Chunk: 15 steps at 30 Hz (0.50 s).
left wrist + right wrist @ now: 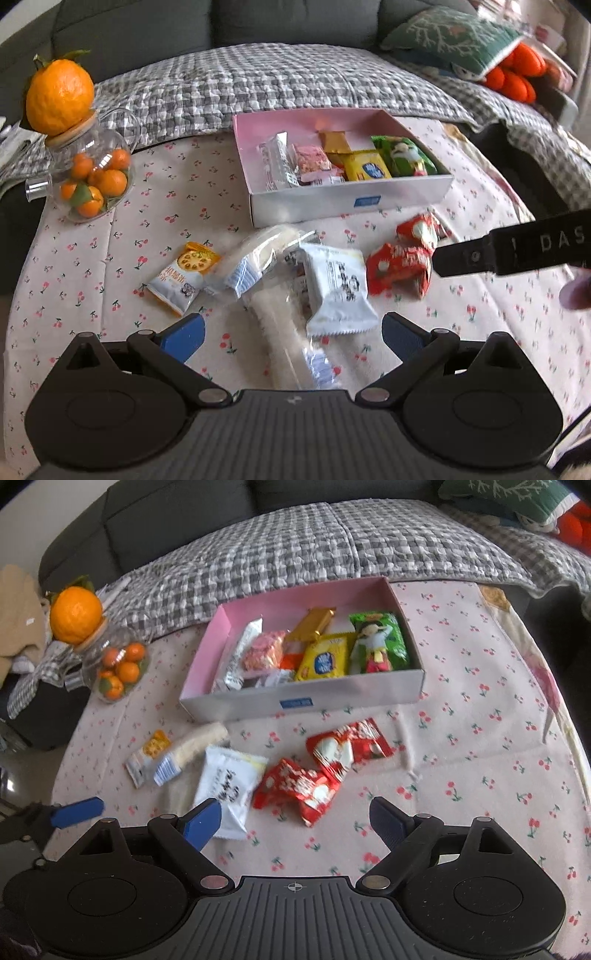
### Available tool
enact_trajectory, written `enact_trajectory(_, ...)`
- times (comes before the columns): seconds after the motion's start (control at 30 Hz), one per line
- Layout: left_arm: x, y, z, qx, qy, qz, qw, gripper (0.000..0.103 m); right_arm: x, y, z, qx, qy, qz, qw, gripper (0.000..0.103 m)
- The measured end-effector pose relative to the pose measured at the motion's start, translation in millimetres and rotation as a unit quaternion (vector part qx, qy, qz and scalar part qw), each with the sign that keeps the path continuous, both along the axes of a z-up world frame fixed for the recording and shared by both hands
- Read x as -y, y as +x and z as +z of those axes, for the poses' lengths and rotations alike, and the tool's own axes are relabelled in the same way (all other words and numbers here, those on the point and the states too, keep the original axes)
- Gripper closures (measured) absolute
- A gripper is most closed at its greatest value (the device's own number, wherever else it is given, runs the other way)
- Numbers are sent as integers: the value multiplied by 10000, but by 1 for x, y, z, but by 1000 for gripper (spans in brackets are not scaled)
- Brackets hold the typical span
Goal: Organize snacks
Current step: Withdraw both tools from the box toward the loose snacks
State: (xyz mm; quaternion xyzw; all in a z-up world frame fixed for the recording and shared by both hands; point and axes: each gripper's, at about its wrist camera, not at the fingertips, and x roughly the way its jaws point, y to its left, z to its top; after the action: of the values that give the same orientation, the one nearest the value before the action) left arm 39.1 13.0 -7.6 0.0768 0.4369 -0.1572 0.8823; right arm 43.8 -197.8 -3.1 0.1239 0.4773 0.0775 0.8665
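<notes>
While both wide-open, empty: left gripper (291, 338), right gripper (295, 821); beige cloth (18, 605) right-view only.

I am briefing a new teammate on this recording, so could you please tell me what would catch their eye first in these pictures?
Probably the pink-lined box at the middle of the cherry-print cloth, already holding several snack packets. In front of it lies a loose scatter, the two bright red packets standing out most. At the far left, a big orange sits on top of a glass jar of small oranges.
</notes>
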Motion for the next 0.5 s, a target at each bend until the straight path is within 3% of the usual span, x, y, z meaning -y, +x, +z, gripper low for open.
enact_trajectory(0.17,0,-14,-8,-109,5,-423,9990,1,13,-14,-7,18,-172,-85,9998,13)
enact_trajectory(0.3,0,-26,-11,-286,-239,-804,9961,4,22,-24,-14,-17,-259,-35,9997,13)
enact_trajectory(0.5,14,-49,-16,-445,-423,-1544,9861,17,25,-32,-26,-189,-379,50,9991,13)
